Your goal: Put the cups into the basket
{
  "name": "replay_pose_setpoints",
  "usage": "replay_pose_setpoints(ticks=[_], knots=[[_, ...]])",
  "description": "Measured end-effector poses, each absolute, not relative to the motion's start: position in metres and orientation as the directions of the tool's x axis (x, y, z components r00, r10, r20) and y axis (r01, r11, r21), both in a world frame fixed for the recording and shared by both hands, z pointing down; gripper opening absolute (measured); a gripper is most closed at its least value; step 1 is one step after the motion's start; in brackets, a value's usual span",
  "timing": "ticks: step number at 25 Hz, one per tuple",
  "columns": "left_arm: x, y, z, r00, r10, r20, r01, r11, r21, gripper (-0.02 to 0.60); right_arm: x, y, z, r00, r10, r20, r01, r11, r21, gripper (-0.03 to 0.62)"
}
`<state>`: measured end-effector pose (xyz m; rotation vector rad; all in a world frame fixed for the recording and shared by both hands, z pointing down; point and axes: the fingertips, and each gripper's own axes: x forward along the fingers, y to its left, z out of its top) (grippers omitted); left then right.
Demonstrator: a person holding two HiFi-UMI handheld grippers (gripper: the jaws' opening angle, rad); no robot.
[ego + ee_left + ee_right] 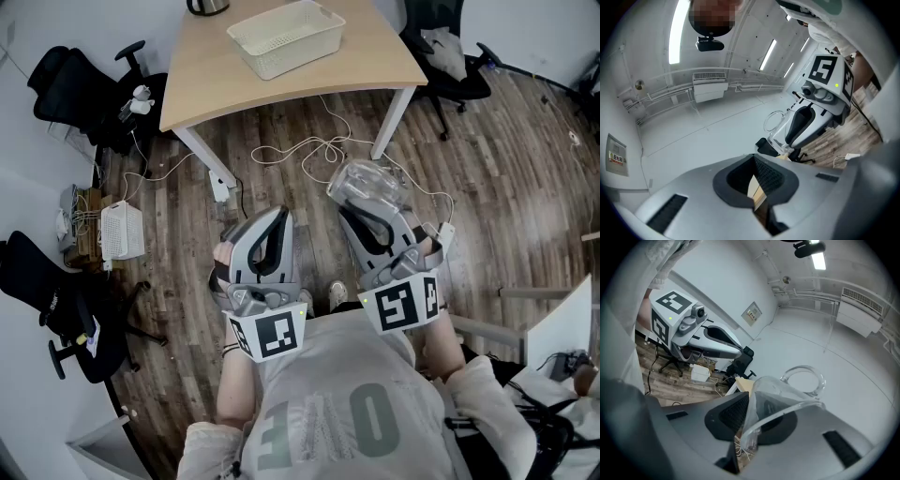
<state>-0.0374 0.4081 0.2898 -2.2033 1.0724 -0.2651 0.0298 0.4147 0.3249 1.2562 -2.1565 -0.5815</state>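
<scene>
A clear glass cup [367,185] with a handle is clamped in my right gripper [362,212], held above the wooden floor close to the person's chest. In the right gripper view the cup [787,390] sits tilted between the jaws of the right gripper [750,423], handle pointing away. My left gripper [273,217] is beside it, shut with nothing in it; in its own view the left gripper [757,187] shows only a thin slit between its jaws. The white basket [286,36] stands on the light wooden table [206,84], well ahead of both grippers.
Black office chairs stand at the left [75,84], lower left [52,300] and upper right [450,56]. White cables [319,150] lie on the floor by the table legs. A white box [122,230] sits at the left. A dark kettle [208,6] is on the table's far edge.
</scene>
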Motion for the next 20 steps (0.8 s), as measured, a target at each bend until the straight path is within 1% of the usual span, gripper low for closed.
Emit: replay_pose_setpoints(ticks=[20], knots=[[0.013, 0.368, 0.305, 0.650, -0.757, -0.071, -0.606, -0.459, -0.650, 0.006, 0.073, 0.379, 0.337, -0.428, -0.867, 0.256, -0.640, 0.490, 0.592, 0.041]])
